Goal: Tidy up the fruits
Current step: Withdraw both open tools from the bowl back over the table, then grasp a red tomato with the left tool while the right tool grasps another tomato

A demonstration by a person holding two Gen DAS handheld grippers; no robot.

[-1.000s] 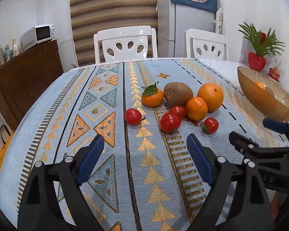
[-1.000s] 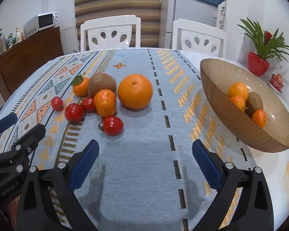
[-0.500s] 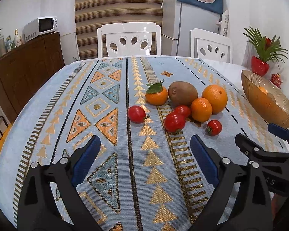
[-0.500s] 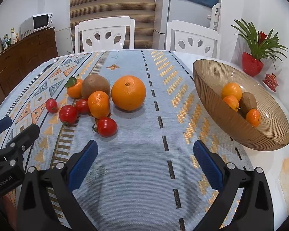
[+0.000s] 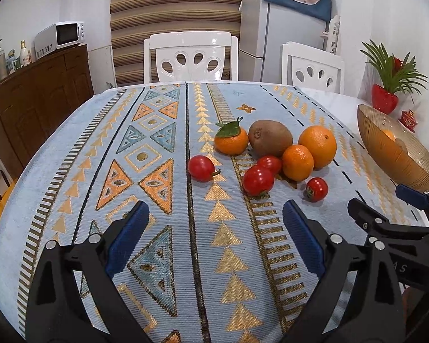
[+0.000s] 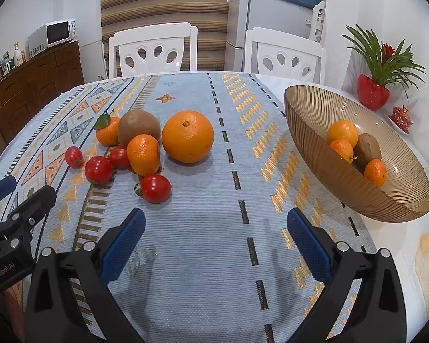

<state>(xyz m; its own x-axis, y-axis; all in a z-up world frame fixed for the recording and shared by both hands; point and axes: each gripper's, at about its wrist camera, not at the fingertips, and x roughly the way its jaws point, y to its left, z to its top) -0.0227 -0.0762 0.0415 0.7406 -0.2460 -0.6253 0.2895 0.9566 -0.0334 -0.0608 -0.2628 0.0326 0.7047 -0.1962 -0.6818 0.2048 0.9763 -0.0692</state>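
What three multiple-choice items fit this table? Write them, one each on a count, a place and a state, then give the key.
1. How many fruits lie in the bowl?
A. two
B. four
C. six

2. Where is the leafed mandarin?
A. in the bowl
B. on a chair
C. on the cloth beside the kiwi

3. How is the right gripper?
A. open, with nothing between its fingers
B. shut on a tomato
C. shut on nothing

Key: 1 B, since four fruits show inside the bowl. 2 C, since it sits at the far left of the cluster, next to the kiwi. 3 A, since the blue pads stand wide apart over bare cloth.
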